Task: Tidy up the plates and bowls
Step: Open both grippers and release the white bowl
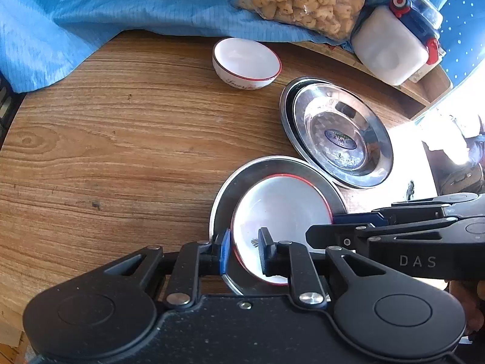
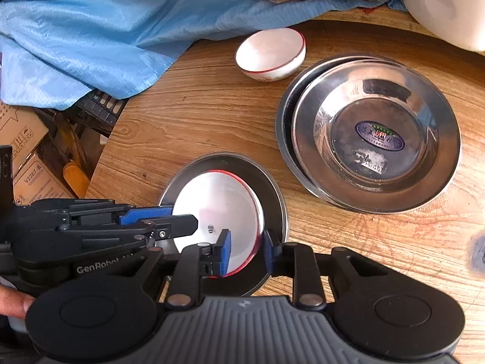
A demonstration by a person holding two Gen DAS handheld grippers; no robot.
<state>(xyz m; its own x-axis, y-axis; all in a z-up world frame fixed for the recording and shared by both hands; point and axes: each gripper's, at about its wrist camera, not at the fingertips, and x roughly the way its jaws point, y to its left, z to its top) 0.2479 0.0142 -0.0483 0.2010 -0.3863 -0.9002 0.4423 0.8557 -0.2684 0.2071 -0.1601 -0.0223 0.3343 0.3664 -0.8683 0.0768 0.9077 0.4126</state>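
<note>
Near edge of the wooden desk [image 1: 121, 151], both wrist views. The red-rimmed white bowl [image 1: 282, 212] sits inside a single steel plate [image 1: 239, 179], right under my two tools. The left tool [image 1: 245, 248] straddles the bowl's left rim, one pad outside the wall and one inside. Its pads stand apart with a gap showing, so I read it as not clamped. The right tool [image 2: 247, 250] straddles the opposite rim in the same way, also apart and gripping nothing. A second white bowl [image 1: 247, 62] stands well apart near the blue cloth [image 1: 91, 15], and a stack of steel plates [image 1: 336, 133] lies just beside the near plate. I judge the bowl to be glazed ceramic or enamel: stiff, smooth, slippery under the pads, and liable to chip if dropped. The thin upright rim is the only sound hold, pinched wall-deep from two sides. The plate below looks light and polished, and it may slide on the desk or lift with the bowl. Its flat flared lip is the place to take it.
</note>
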